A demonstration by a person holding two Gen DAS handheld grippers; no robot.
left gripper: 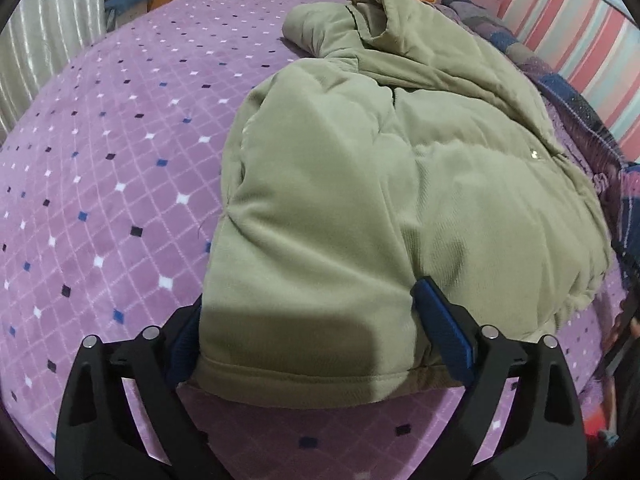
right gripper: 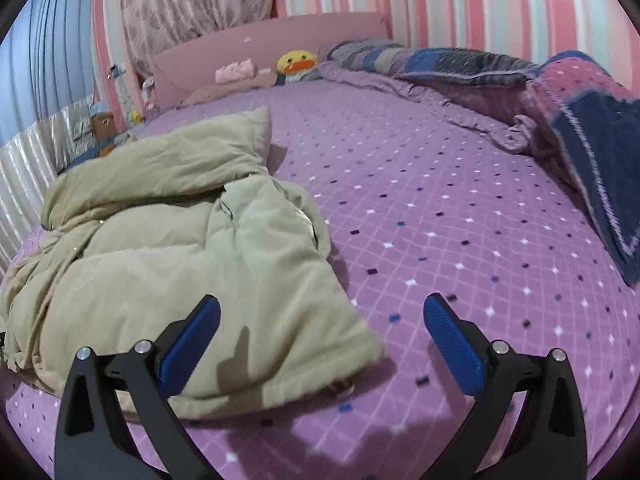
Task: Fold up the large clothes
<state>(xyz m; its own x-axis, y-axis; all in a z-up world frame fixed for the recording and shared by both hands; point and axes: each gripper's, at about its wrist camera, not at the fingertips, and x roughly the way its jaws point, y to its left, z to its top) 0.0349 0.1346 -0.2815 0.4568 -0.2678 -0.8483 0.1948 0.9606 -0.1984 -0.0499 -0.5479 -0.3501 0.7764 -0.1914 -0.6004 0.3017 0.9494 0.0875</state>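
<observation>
A large beige padded jacket (left gripper: 380, 160) lies crumpled on the purple diamond-pattern bed (left gripper: 100, 184). My left gripper (left gripper: 308, 316) has its jaws wide apart, with the jacket's near hem lying between the blue pads (left gripper: 440, 320); the pads do not press on the cloth. In the right wrist view the same jacket (right gripper: 172, 264) lies at the left. My right gripper (right gripper: 322, 320) is open and empty, hovering over the jacket's near right corner and the bare bed cover (right gripper: 440, 220).
A folded blue and purple blanket (right gripper: 560, 128) lies along the striped wall at the right. A yellow duck toy (right gripper: 298, 62) and pink items sit by the pink headboard (right gripper: 260, 40). Curtains and small toys stand at the far left.
</observation>
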